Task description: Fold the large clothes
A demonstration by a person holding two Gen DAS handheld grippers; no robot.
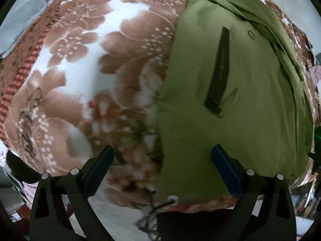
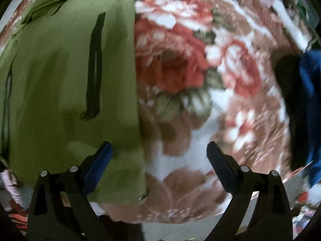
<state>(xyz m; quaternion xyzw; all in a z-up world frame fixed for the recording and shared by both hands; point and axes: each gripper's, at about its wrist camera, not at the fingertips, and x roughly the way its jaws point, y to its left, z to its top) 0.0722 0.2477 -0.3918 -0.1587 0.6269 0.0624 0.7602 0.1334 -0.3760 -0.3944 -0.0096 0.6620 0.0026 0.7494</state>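
Note:
An olive-green garment (image 1: 230, 110) with a dark pocket slit (image 1: 219, 68) lies flat on a floral blanket (image 1: 80, 70). It fills the right half of the left wrist view. My left gripper (image 1: 162, 152) hangs open above the garment's left edge, with nothing between its fingers. In the right wrist view the same green garment (image 2: 60, 90) covers the left half, its dark pocket slit (image 2: 94, 66) running upright. My right gripper (image 2: 159, 150) is open over the garment's right edge, its left finger above the green cloth and its right finger above the blanket (image 2: 210, 80).
The blanket's near edge drops off to a pale floor (image 1: 120, 217) just below the grippers. A blue cloth (image 2: 311, 110) and a dark shape sit at the right edge of the right wrist view. Cluttered items lie at the lower corners.

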